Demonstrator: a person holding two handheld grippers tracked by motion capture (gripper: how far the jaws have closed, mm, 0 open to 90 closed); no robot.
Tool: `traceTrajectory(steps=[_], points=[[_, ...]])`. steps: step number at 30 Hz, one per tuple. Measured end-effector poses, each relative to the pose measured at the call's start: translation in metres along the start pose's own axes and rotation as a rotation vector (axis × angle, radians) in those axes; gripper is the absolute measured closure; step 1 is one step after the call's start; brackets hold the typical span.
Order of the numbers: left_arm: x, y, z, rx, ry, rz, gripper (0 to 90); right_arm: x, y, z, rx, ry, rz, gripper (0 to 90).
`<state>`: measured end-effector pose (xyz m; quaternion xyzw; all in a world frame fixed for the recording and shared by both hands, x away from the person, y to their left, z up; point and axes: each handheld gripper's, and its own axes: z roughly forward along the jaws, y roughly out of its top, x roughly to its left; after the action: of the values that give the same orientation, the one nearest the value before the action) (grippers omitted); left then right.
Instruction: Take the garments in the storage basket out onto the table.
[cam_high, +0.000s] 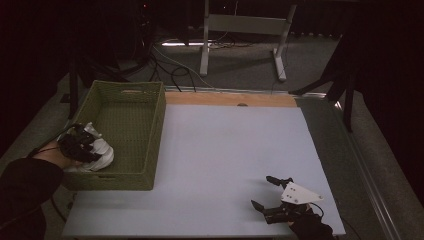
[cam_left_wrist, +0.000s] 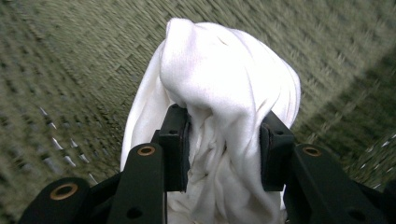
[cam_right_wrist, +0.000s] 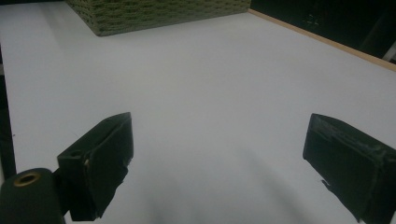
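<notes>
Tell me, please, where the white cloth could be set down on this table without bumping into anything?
The widest bare patch is the white tabletop between the green basket and the right tongs, up to the wooden strip at the far edge. The basket's back half is bare too. Its near left corner is crowded: the left tongs grip the white cloth there.

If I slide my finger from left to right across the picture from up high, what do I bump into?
Left claw squeezing a white cloth → green basket → bare white table → right claw, open and holding nothing.
</notes>
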<state>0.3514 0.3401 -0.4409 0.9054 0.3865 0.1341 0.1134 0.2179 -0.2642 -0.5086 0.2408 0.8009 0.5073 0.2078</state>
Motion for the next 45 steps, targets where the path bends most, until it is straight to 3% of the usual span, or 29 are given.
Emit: traceTrajectory(steps=[13,24,28,30,31,38,45], points=[[0.012,-0.022,-0.033,-0.299,-0.091,-0.110,64.2,-0.001,0.000,-0.001,-0.004,0.000,-0.007,8.5],[0.007,-0.025,-0.057,-0.443,-0.099,-0.091,64.4,0.000,0.001,-0.001,-0.008,-0.006,-0.002,8.5],[0.006,-0.023,-0.071,-0.531,-0.103,-0.086,64.4,0.000,0.001,-0.001,-0.010,-0.002,0.000,8.6],[0.006,-0.023,-0.072,-0.548,-0.111,-0.092,64.3,0.000,0.001,-0.001,-0.003,-0.005,-0.003,8.6],[0.006,-0.021,-0.076,-0.599,-0.120,-0.106,64.3,0.000,0.001,-0.001,-0.005,-0.005,-0.002,8.5],[0.007,-0.014,-0.086,-0.711,-0.164,-0.110,64.3,0.000,0.001,-0.001,-0.010,-0.008,-0.008,8.6],[0.005,-0.005,-0.095,-0.793,-0.206,-0.107,64.2,-0.001,0.001,-0.002,-0.016,-0.002,0.003,8.5]])
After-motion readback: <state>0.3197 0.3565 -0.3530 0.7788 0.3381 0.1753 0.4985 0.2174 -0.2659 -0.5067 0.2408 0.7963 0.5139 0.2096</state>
